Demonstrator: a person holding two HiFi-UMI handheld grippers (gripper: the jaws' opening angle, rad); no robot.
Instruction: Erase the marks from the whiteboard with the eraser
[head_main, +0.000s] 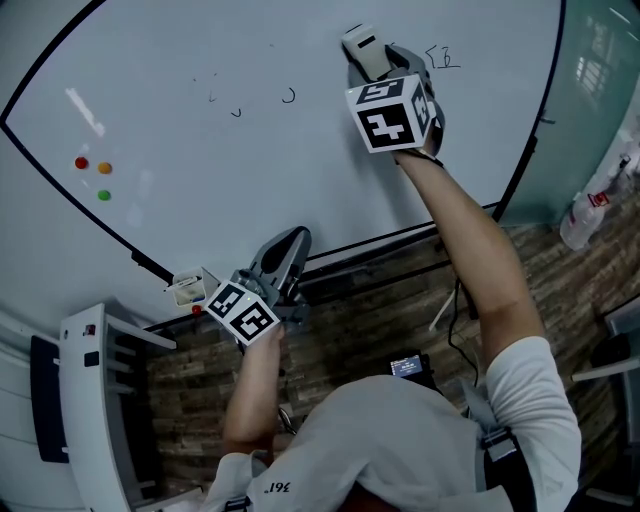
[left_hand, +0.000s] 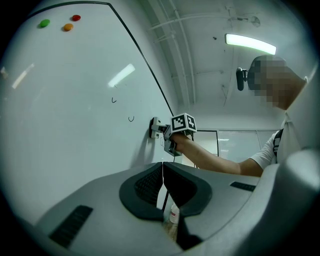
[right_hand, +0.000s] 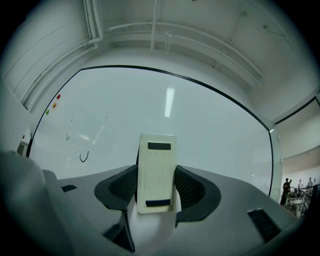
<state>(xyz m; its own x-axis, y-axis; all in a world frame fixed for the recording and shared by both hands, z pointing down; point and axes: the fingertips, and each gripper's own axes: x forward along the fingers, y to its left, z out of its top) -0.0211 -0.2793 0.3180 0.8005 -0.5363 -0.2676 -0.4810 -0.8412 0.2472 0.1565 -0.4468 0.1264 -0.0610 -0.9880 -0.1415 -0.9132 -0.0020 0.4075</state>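
The whiteboard (head_main: 300, 170) fills the upper head view. My right gripper (head_main: 378, 66) is shut on a white eraser (head_main: 360, 42), whose face lies against the board's upper right. In the right gripper view the eraser (right_hand: 156, 155) stands upright between the jaws of the right gripper (right_hand: 156, 186). Small black marks (head_main: 288, 96) sit left of the eraser, and another scribble (head_main: 443, 58) lies just right of it. My left gripper (head_main: 293, 240) hangs low by the board's bottom frame. The left gripper (left_hand: 162, 172) is shut with nothing in it.
Red (head_main: 81, 162), orange (head_main: 105, 168) and green (head_main: 104, 195) magnets stick to the board's left side. A small box (head_main: 187, 288) sits at the bottom frame. A white rack (head_main: 95, 400) stands at lower left, a spray bottle (head_main: 585, 215) at right.
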